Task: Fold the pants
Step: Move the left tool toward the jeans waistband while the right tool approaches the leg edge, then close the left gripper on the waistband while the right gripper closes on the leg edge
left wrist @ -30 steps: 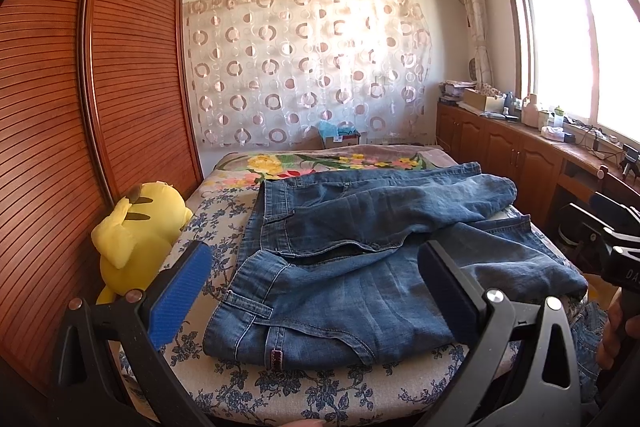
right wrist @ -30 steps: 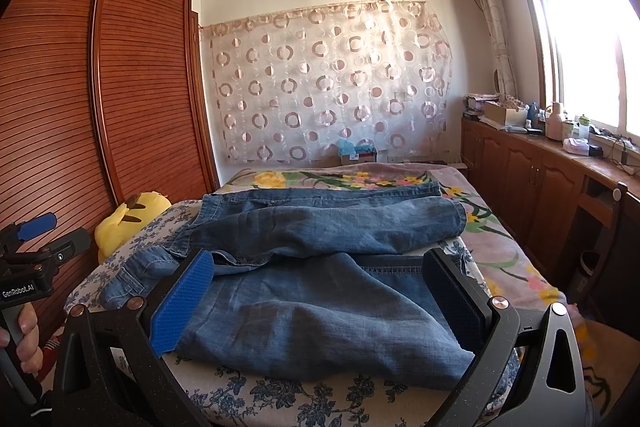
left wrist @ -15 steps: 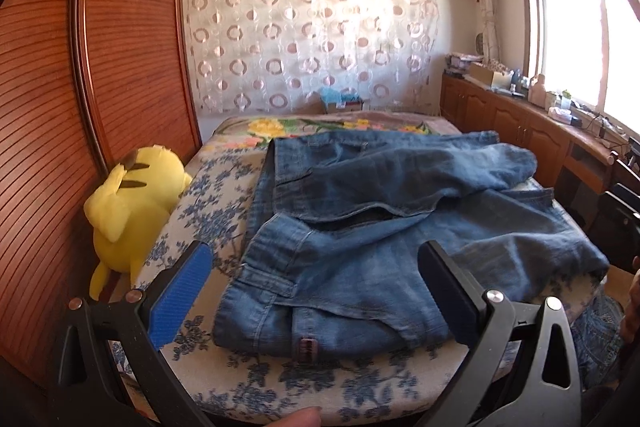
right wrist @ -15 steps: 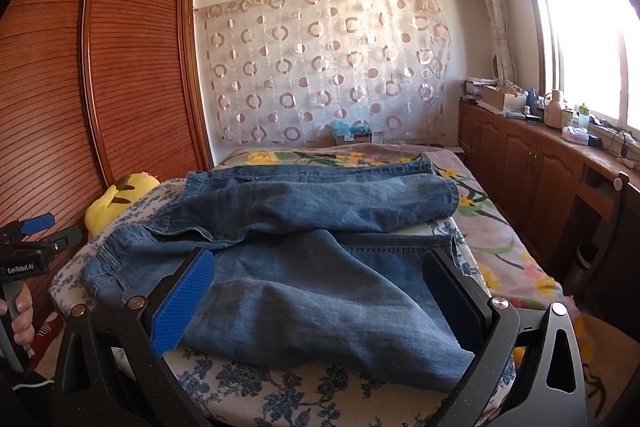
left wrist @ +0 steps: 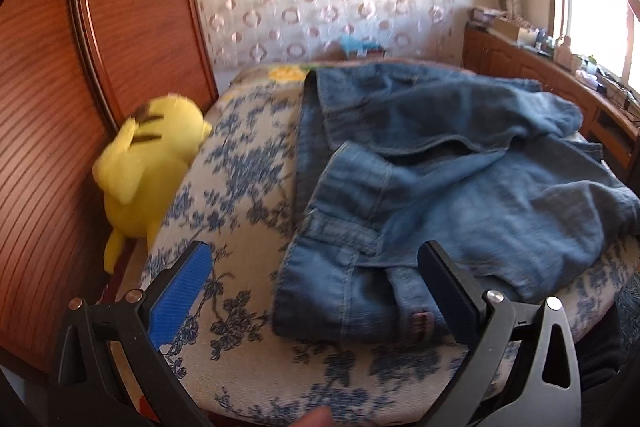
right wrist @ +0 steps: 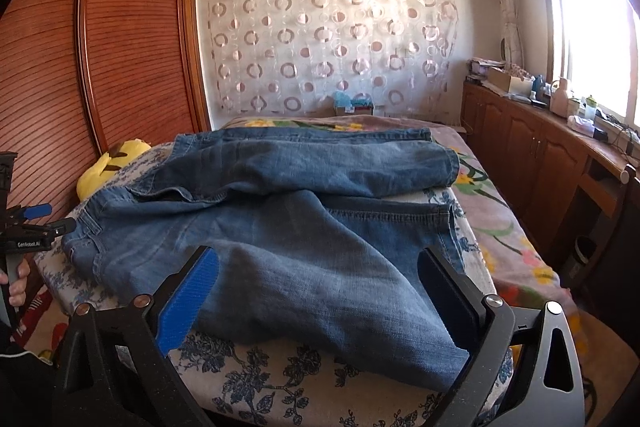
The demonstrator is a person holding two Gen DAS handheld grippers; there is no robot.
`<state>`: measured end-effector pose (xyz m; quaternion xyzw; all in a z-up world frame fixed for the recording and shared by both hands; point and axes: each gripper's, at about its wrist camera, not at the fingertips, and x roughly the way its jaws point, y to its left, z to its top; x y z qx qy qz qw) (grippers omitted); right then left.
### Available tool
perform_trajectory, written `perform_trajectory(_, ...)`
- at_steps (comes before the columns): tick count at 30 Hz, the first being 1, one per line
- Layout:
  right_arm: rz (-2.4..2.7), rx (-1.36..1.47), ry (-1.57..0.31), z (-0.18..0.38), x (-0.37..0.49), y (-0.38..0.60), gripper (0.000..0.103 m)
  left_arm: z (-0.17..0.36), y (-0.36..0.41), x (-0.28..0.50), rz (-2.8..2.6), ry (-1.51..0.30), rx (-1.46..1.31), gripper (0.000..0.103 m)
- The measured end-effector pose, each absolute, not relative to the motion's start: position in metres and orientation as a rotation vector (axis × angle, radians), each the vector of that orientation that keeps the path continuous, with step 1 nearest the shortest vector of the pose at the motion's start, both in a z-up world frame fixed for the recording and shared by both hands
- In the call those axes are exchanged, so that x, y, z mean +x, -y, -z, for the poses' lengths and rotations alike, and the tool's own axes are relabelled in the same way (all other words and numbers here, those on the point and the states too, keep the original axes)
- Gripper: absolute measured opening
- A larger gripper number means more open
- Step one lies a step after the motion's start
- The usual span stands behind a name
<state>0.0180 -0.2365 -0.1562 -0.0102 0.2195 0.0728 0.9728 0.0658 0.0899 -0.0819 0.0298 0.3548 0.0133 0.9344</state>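
Blue denim pants [left wrist: 440, 167] lie loosely spread over a bed with a blue-flowered cover [left wrist: 248, 187]. Their waistband corner with a small label sits near the front edge. My left gripper [left wrist: 316, 287] hovers open just above that waistband corner, touching nothing. In the right wrist view the pants [right wrist: 304, 227] stretch across the bed, one leg draping over the front edge. My right gripper [right wrist: 320, 295] is open over that near leg, with nothing held. The left gripper [right wrist: 36, 223] also shows at the far left of the right wrist view, held by a hand.
A yellow plush toy [left wrist: 148, 171] leans between the bed and a wooden wardrobe [left wrist: 60, 67] on the left. Wooden cabinets [right wrist: 540, 155] with clutter run under the window on the right. A patterned curtain [right wrist: 332, 35] hangs behind the bed.
The left gripper has dropped and moved forward toward the waistband corner, its view now blurred. The right gripper has edged closer to the near pant leg. The pants have not moved.
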Motion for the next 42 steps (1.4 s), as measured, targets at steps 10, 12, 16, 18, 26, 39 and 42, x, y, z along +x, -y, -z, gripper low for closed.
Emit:
perform_trajectory(10, -0.153, -0.021, -0.460, 0.159, 0.025, 0.243, 0.100, 0.097, -0.112, 0.081, 0.003, -0.798, 0.054, 0.103)
perform_trajectory(12, -0.153, -0.023, -0.466, 0.160, 0.027, 0.246, 0.100, 0.097, -0.115, 0.084, 0.011, -0.812, 0.050, 0.103)
perform_trajectory(16, -0.146, -0.033, -0.486, 0.159, 0.023, 0.254, 0.099, 0.097, -0.119, 0.084, 0.052, -0.821, 0.024, 0.102)
perform_trajectory(18, -0.147, -0.044, -0.494, 0.157, 0.020, 0.256, 0.098, 0.098, -0.120, 0.083, 0.068, -0.825, 0.007, 0.099)
perform_trajectory(26, -0.160, -0.082, -0.556, 0.150, 0.004, 0.278, 0.091, 0.108, -0.123, 0.073, 0.137, -0.842, -0.051, 0.073)
perform_trajectory(39, -0.142, -0.151, -0.685, 0.145, -0.011, 0.303, 0.073, 0.112, -0.119, 0.067, 0.149, -0.848, -0.049, 0.067)
perform_trajectory(42, -0.139, -0.160, -0.706, 0.146, -0.011, 0.306, 0.064, 0.113, -0.119, 0.066, 0.154, -0.848, -0.053, 0.065)
